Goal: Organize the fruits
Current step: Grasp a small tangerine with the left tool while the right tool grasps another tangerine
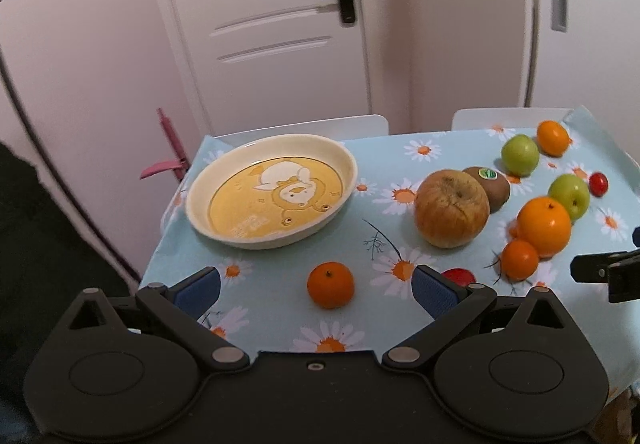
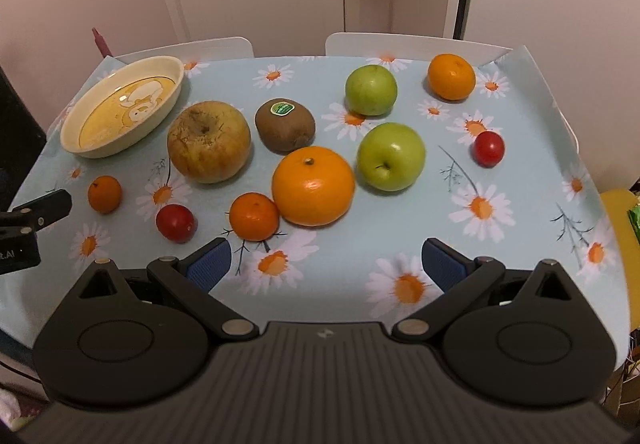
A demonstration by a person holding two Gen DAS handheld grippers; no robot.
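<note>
1. My left gripper has its jaws spread wide, holding nothing, with the small mandarin sitting on the cloth between the blue pads; I judge this the first pick
2. To do it well I would come lower, centre the mandarin between the pads and close gently, since round fruit may roll; the cherry tomato lies just beside the right pad, so I keep clear of it
3. My right gripper also has its fingers apart and empty, hovering near the small tangerine that touches the large orange
4. The cartoon-printed dish holds no fruit; every fruit, including the russet apple and kiwi, lies loose on the daisy tablecloth
</note>
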